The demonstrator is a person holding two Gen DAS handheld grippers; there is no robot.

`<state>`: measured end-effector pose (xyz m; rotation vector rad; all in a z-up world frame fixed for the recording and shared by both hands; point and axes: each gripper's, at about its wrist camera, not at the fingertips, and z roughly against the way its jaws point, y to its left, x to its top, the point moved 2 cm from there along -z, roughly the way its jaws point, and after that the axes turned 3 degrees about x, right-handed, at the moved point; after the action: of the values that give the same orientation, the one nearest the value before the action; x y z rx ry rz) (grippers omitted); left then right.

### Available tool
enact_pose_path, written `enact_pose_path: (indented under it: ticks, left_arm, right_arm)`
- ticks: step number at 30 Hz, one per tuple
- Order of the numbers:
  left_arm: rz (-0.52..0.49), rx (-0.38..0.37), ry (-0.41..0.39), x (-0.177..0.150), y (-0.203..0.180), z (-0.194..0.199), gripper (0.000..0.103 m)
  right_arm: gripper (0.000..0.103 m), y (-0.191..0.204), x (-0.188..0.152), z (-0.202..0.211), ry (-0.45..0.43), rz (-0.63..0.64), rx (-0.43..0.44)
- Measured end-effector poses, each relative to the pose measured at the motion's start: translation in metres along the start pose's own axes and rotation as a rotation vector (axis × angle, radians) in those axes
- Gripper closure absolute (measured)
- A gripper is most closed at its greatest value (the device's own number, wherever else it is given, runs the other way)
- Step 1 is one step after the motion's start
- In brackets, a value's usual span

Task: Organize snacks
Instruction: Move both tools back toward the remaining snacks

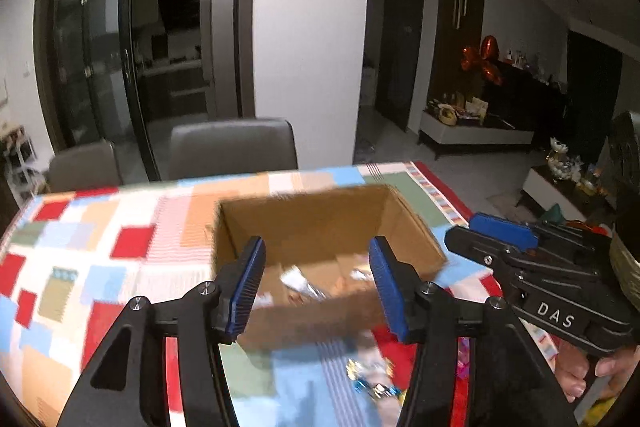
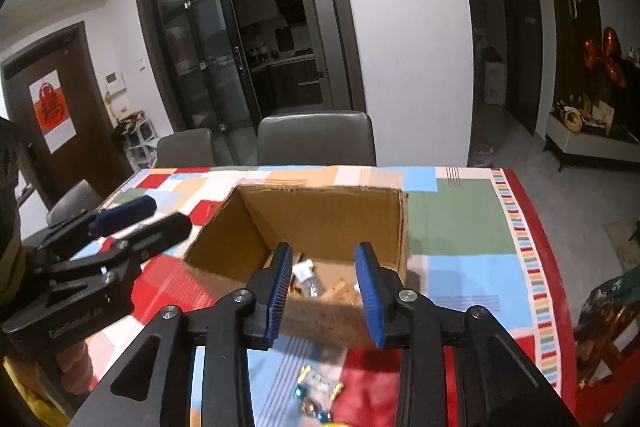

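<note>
An open cardboard box (image 2: pixel 304 227) is seen on the patchwork-clothed counter (image 2: pixel 460 227), w/ a few wrapped snacks (image 2: pixel 308 281) on its floor. More wrapped candies (image 2: pixel 316 393) lie on the cloth just in front of the box. Left gripper (image 1: pixel 318 285) & right gripper (image 2: pixel 324 291) are held above the box's near edge, jaws parted, nothing between them.

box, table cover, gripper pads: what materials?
Box: corrugated cardboard by the look, matte brown, with rough torn rims.
Table cover: printed patchwork; it lies flat like cloth or vinyl, hard to tell which.
Pads: blue with fine ribs, probably rubber or soft plastic, on matte black, likely plastic, arms. Same pads on the left gripper.
</note>
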<state>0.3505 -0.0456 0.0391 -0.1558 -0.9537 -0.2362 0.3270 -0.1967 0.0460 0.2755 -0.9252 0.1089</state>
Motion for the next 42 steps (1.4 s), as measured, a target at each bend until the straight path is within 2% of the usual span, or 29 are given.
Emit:
enact_pose_path:
  ticks: [10, 20, 22, 34, 42]
  left_arm:
    - [0.027, -0.021, 0.099, -0.036, -0.027, 0.009, 0.050]
    - [0.045, -0.042, 0.234, -0.065, -0.048, -0.002, 0.050]
    - [0.051, -0.041, 0.263, -0.069, -0.049, -0.007, 0.050]
    - [0.111, -0.028, 0.468, -0.113, -0.059, -0.057, 0.051]
    - [0.150, -0.009, 0.549, -0.131, -0.062, -0.086, 0.060]
  right_arm:
    - [0.067, -0.012, -0.028, 0.023, 0.085, 0.012, -0.023]
    - [0.067, -0.040, -0.064, 0.016, 0.246, -0.020, -0.032]
    - [0.061, -0.046, -0.070, 0.011, 0.284, -0.034, -0.030]
    - [0.060, -0.077, -0.110, -0.018, 0.425, -0.122, -0.053]
    - [0.060, -0.091, -0.128, -0.037, 0.485, -0.189, -0.052]
